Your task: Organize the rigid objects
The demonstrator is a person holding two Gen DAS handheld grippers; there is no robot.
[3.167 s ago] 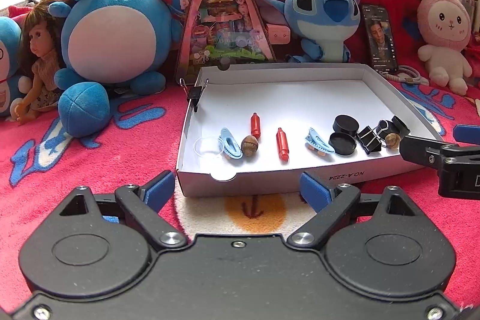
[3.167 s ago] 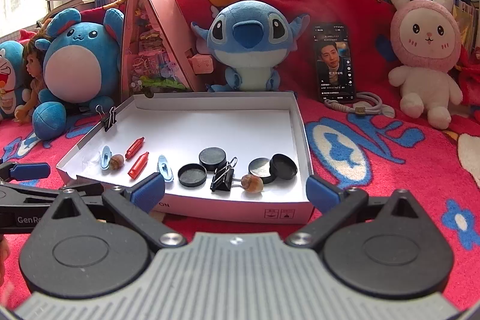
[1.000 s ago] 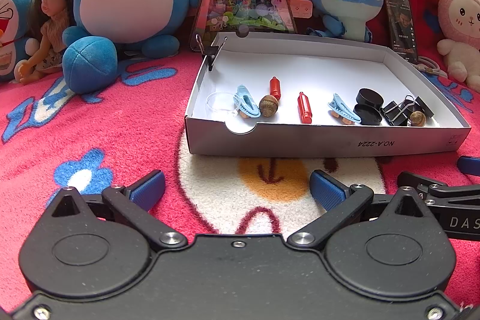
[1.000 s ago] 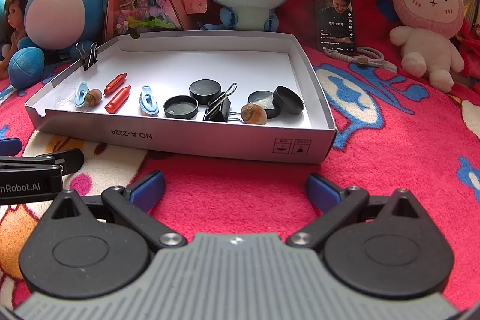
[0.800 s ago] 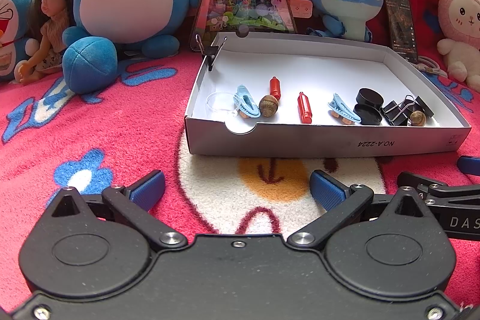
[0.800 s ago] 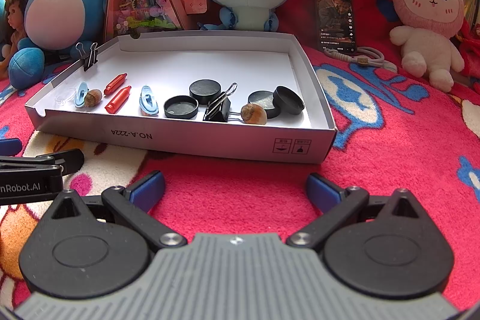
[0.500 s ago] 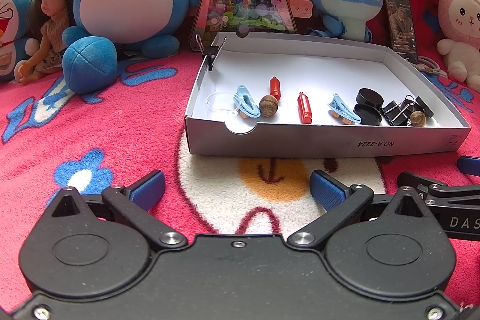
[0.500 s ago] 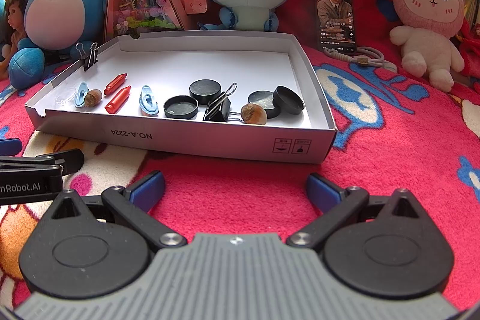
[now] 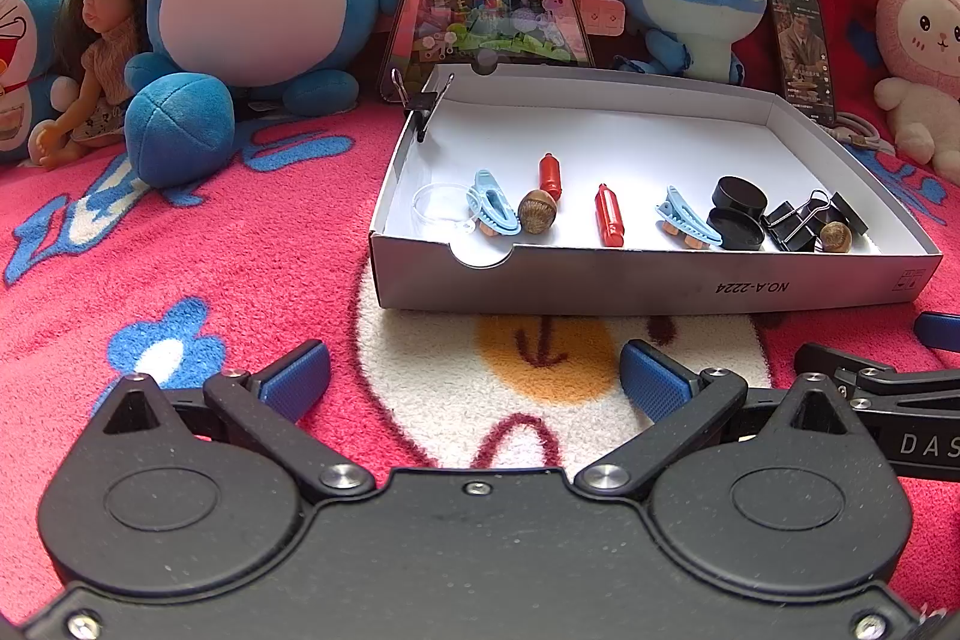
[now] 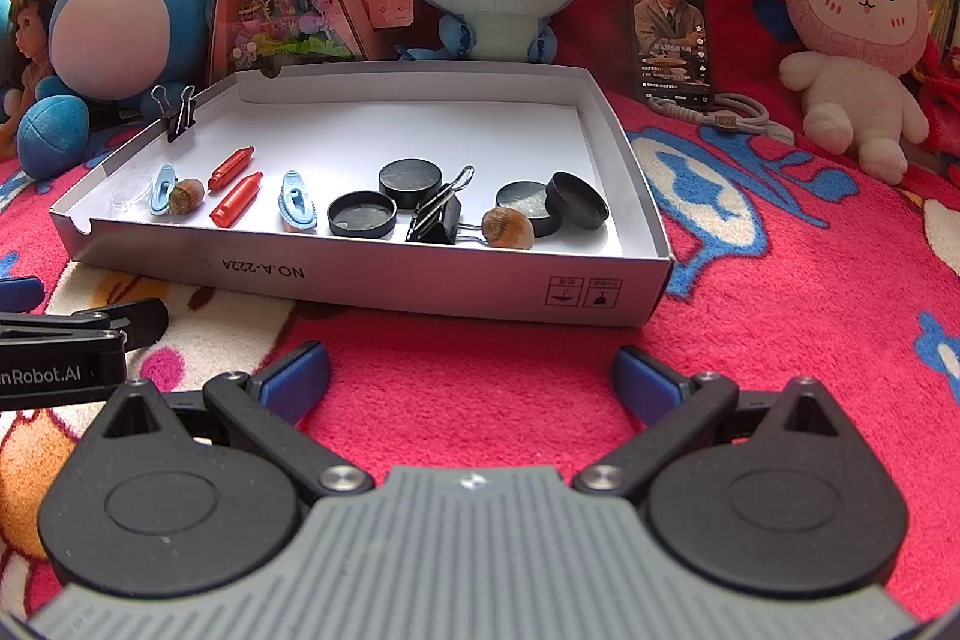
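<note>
A: Left gripper (image 9: 474, 376) parked on the blanket (image 9: 252, 280) near the white box (image 9: 654, 280), jaws wide, empty. Clear ring (image 9: 441, 205) far left: flimsy, could skate off.

B: Right gripper (image 10: 471, 379) same, wide, empty. Acorn (image 10: 508, 227) touching binder clip (image 10: 437, 215); could roll.

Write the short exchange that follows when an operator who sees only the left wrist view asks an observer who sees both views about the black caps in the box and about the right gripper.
Operator: From the left wrist I count three black caps, the last one half hidden behind the binder clip. Is that all of them?
Observer: No, the right wrist view shows four. An upturned cap and a flat cap lie left of the binder clip, and a third cap and a fourth cap touch each other right of it.
Operator: I see only one finger of the right gripper. Is it holding anything?
Observer: No. The right gripper is open and empty, over the red blanket short of the box.
</note>
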